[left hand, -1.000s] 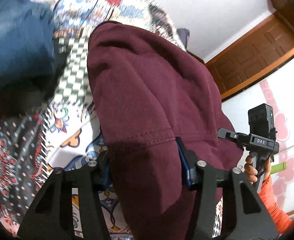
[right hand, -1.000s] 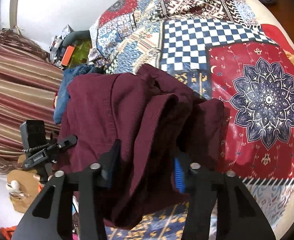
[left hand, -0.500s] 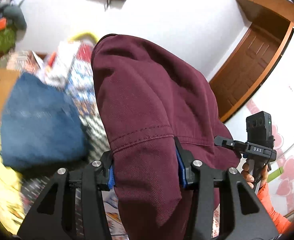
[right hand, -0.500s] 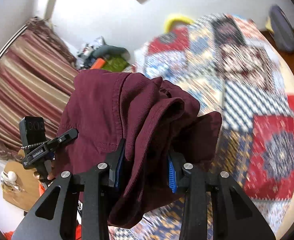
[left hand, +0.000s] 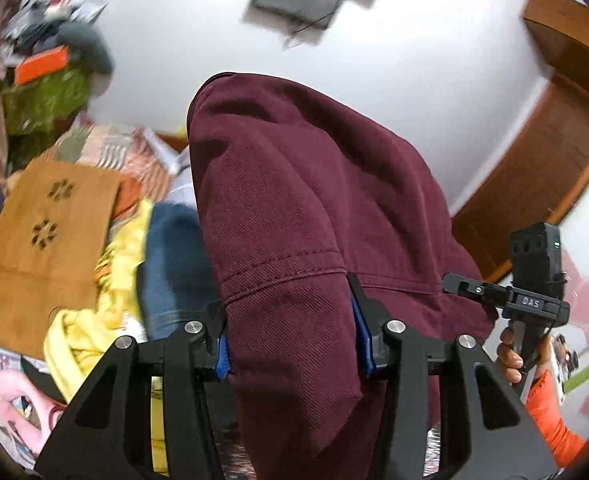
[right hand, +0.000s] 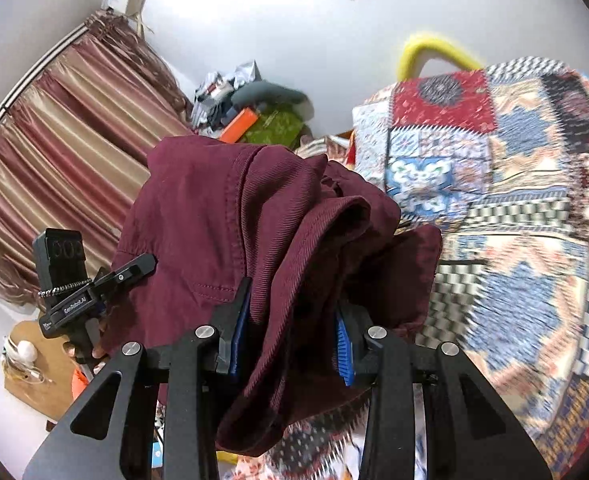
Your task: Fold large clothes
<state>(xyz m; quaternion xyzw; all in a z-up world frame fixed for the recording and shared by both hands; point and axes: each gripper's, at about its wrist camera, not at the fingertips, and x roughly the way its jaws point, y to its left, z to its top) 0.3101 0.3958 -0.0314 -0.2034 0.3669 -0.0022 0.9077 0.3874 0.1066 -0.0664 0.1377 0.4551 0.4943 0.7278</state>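
A large maroon garment (left hand: 302,208) hangs lifted in the air between both grippers. My left gripper (left hand: 290,344) is shut on a hemmed edge of it. My right gripper (right hand: 290,348) is shut on bunched folds of the same garment (right hand: 230,216). The right gripper's handle (left hand: 534,300) shows at the right of the left wrist view. The left gripper's handle (right hand: 78,292) shows at the left of the right wrist view. The garment's lower part hangs out of sight below the jaws.
A patchwork quilt (right hand: 514,208) covers the bed on the right. Blue jeans (left hand: 174,264), a yellow garment (left hand: 106,300) and a brown cloth (left hand: 42,236) lie at the left. Striped curtains (right hand: 54,152), a cluttered shelf (right hand: 254,116) and a wooden door (left hand: 542,168) ring the room.
Both grippers have risen and tilted upward with the maroon garment. The views swung from the quilt toward the wall and ceiling. Both grips have held.
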